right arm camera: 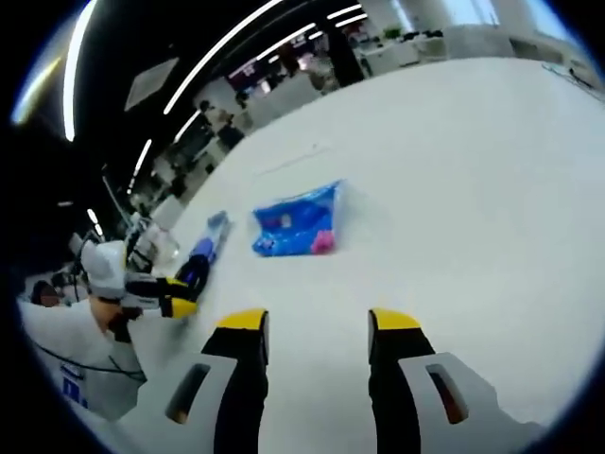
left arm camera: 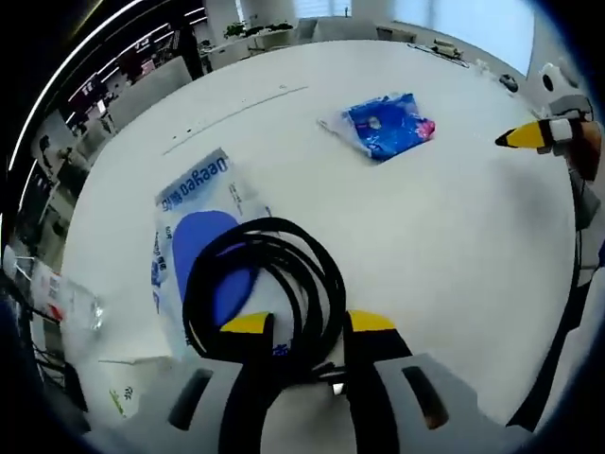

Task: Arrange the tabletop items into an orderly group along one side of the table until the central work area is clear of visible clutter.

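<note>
Left hand-held gripper [left arm camera: 307,323] pinching black cable coil [left arm camera: 260,284], held over clear pouch [left arm camera: 203,236] | right hand-held gripper [right arm camera: 317,322] spread, empty, blue packet [right arm camera: 298,222] ahead mid-counter [right arm camera: 473,189] | set my coil flat beside pouch, loops together.
</note>
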